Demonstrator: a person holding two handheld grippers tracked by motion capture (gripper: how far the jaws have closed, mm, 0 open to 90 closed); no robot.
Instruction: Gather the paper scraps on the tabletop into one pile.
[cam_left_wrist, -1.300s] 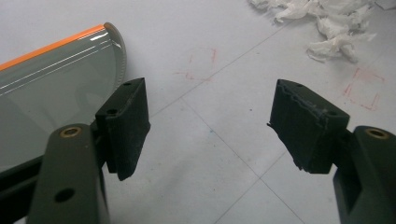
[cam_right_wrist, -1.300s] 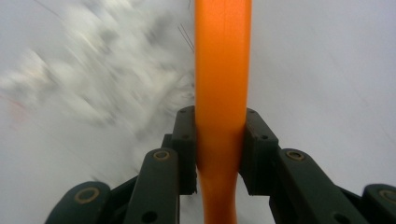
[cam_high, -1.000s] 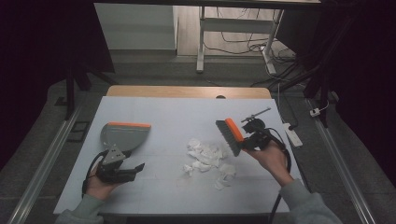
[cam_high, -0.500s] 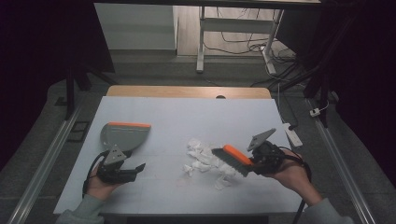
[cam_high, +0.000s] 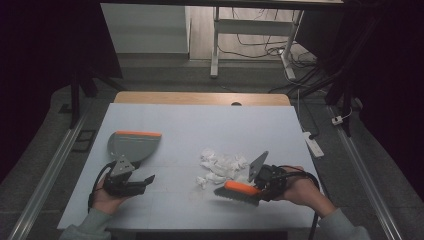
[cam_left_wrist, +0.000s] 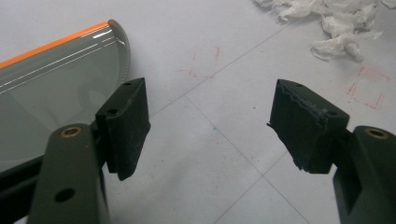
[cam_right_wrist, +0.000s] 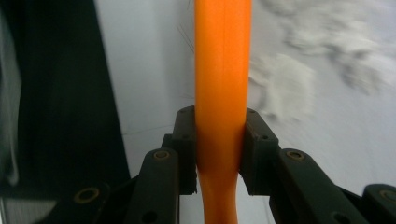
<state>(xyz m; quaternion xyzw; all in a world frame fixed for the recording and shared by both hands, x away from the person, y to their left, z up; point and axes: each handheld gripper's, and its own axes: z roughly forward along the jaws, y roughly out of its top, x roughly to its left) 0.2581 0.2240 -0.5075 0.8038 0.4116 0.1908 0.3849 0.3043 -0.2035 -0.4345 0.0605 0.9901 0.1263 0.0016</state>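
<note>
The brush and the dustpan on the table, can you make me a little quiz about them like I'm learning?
1. True or false: the right tool is shut on the orange brush.
2. What lies between the grey dustpan and the brush? A) crumpled white paper B) a cup C) a sponge
3. Fill in: the left tool is ____, with bare table between its jaws.

Key
1. True: both jaws press the orange handle.
2. A: the crumpled white paper lies in a small heap on the table.
3. open: its jaws stand wide apart beside the dustpan.
</note>
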